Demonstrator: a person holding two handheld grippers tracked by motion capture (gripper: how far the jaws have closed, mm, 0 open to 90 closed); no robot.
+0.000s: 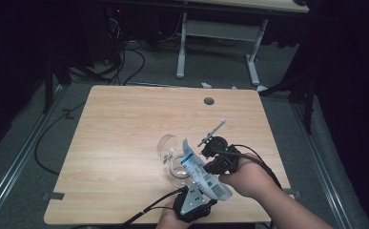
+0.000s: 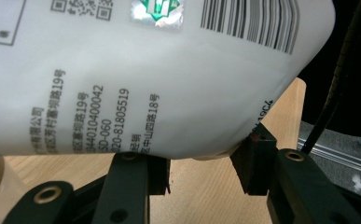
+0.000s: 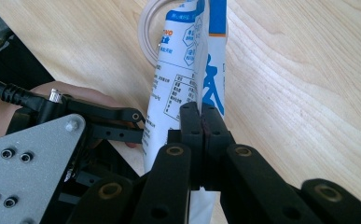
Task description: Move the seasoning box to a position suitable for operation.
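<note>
Pouch (image 3: 194, 60) pinched by right gripper (image 3: 201, 126); high view shows jar (image 1: 178, 172) beneath.

My wooden table (image 1: 125, 143) in a dark room.
Grey carpet (image 1: 158, 71) lies beyond it, with cables (image 1: 125, 62) trailing and another desk's white legs (image 1: 182, 47); the walls, I think, are black.

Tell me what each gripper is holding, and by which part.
Both hold the white-and-blue pouch. The right gripper pinches its flat side edge with jaws shut. The left gripper clasps the bulging bottom end, jaws either side of it.
</note>
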